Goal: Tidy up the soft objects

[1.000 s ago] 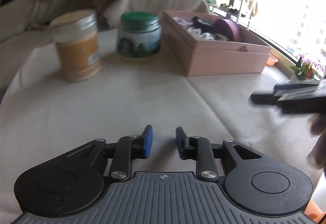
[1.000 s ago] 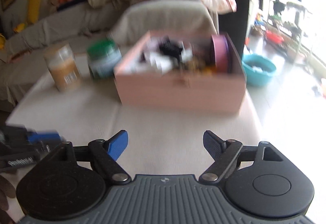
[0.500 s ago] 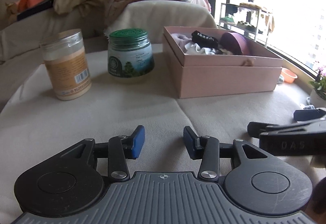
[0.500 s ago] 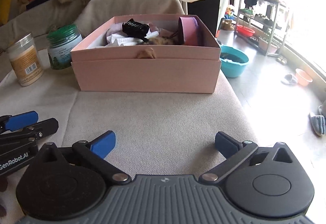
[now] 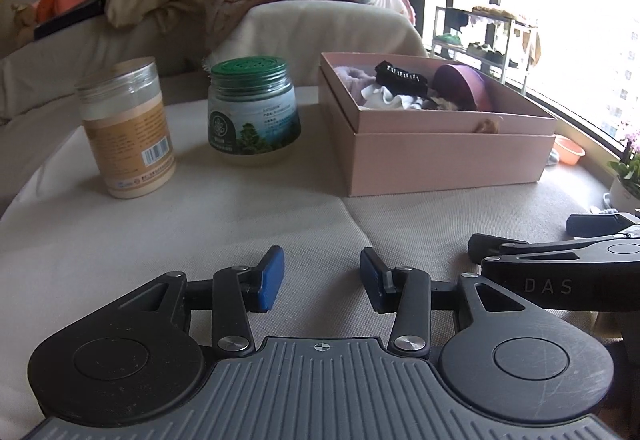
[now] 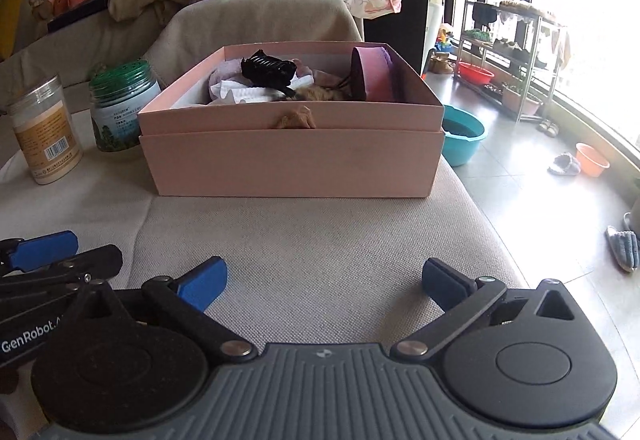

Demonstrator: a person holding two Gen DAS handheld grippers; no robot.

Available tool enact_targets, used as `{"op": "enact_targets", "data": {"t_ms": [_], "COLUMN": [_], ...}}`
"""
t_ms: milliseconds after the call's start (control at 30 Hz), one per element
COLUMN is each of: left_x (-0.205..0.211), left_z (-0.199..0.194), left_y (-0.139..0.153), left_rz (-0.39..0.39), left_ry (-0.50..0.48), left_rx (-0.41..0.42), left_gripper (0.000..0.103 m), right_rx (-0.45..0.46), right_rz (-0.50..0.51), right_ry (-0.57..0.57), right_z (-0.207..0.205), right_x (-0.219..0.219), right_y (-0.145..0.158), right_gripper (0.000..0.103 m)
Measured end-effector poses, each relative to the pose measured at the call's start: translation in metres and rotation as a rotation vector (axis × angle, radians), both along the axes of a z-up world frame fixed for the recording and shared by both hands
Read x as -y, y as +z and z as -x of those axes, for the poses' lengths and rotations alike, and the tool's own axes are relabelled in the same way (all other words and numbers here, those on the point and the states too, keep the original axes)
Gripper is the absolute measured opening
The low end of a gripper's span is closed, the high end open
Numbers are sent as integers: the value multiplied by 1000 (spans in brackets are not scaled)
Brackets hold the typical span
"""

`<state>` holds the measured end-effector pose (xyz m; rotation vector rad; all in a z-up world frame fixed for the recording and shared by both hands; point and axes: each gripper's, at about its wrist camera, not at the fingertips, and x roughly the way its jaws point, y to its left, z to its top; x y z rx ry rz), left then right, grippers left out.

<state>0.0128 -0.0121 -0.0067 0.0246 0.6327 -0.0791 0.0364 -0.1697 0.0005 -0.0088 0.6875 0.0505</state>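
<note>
The pink box (image 6: pixel 292 159), far on the cushion, holds white cloths (image 6: pixel 240 91), a black clip (image 6: pixel 266 69) and half-hidden tan fluff (image 6: pixel 320 93), while left gripper (image 5: pixel 322 282) and right gripper (image 6: pixel 324 280) gape empty, their jaws having just opened.

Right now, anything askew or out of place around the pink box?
One thing: a tan fuzzy bit hangs over the front rim of the pink box instead of lying inside with the other soft items. The two jars beside it stand upright; nothing spilled.

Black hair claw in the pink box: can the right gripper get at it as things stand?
Probably yes. The right gripper is open and empty, the pink box has no lid on, and the hair claw lies on top of the soft items. Only bare cushion lies between.
</note>
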Motion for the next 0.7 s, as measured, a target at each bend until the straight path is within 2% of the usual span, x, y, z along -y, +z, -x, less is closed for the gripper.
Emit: {"op": "enact_targets", "data": {"t_ms": [700], "left_x": [0], "left_z": [-1], "left_y": [0], "left_rz": [8], "left_ry": [-2], "left_rx": [-1], "left_gripper": [47], "right_rx": [0], "right_rz": [2], "right_ry": [0], "right_z": [0], "right_x": [0], "right_y": [0], "right_gripper": [103]}}
